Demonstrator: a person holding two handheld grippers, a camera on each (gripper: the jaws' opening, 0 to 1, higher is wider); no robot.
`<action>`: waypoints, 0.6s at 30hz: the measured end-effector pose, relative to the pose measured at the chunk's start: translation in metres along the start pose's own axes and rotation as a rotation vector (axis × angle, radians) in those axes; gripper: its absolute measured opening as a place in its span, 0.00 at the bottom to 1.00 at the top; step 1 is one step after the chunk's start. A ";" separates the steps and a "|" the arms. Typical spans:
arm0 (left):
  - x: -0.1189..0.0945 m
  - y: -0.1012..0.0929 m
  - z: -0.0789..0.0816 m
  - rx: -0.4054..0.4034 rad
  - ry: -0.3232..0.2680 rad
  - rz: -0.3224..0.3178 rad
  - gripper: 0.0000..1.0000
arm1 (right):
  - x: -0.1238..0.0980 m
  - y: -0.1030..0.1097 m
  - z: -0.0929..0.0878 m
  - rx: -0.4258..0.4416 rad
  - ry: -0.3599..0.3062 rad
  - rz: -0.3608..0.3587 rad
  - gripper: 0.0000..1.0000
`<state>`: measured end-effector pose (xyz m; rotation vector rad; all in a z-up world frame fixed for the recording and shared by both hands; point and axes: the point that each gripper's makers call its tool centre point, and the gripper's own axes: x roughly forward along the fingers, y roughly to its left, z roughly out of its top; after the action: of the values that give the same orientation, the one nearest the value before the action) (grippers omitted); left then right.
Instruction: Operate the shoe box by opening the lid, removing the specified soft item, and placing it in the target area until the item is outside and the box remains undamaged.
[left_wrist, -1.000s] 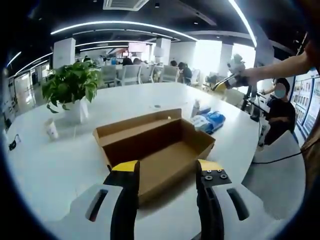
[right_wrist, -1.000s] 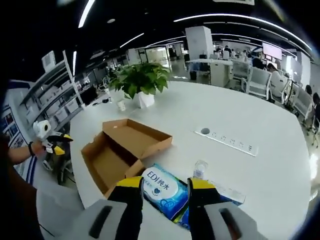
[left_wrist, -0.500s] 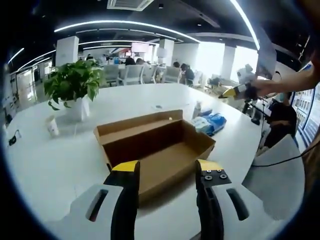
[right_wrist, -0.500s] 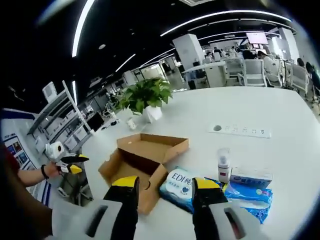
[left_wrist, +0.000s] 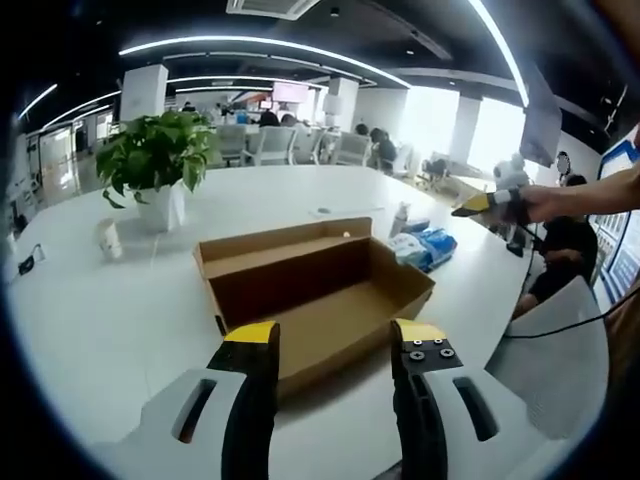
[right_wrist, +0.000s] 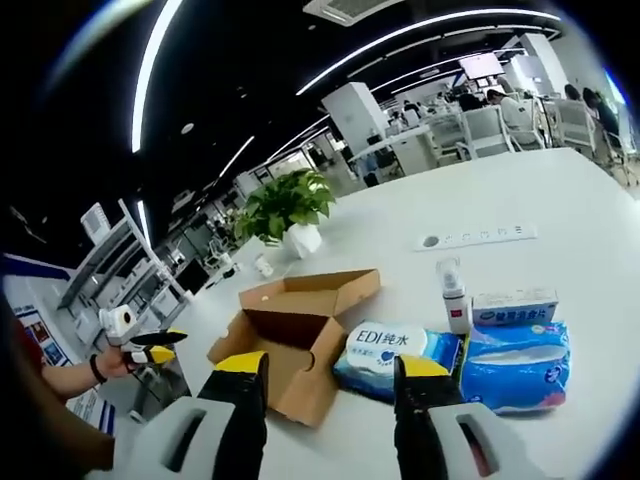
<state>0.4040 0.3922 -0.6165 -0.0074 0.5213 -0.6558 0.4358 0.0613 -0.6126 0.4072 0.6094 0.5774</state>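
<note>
Brown shoe box — white table.

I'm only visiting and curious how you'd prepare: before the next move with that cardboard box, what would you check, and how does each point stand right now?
1. Shoe box lid open: ok.
2. Box undamaged: ok, as far as the left gripper view shows.
3. Soft item out of the box: ok; box interior looks empty, wipes pack lies beside it.
4. Left gripper open and empty: ok.
5. Right gripper open and empty: ok.
6. Wipes pack inside the target area: cannot tell, none is marked.
</note>
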 end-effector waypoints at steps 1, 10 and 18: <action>0.000 0.000 -0.001 -0.002 0.000 0.002 0.45 | -0.001 0.000 -0.001 0.005 -0.008 -0.001 0.49; -0.003 0.001 -0.005 -0.016 -0.001 0.008 0.46 | -0.005 0.007 -0.017 0.033 -0.036 0.011 0.52; -0.007 0.010 -0.004 -0.030 -0.011 0.034 0.46 | -0.006 0.015 -0.032 0.015 -0.020 0.017 0.53</action>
<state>0.4033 0.4050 -0.6186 -0.0307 0.5199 -0.6146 0.4054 0.0747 -0.6269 0.4322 0.5918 0.5842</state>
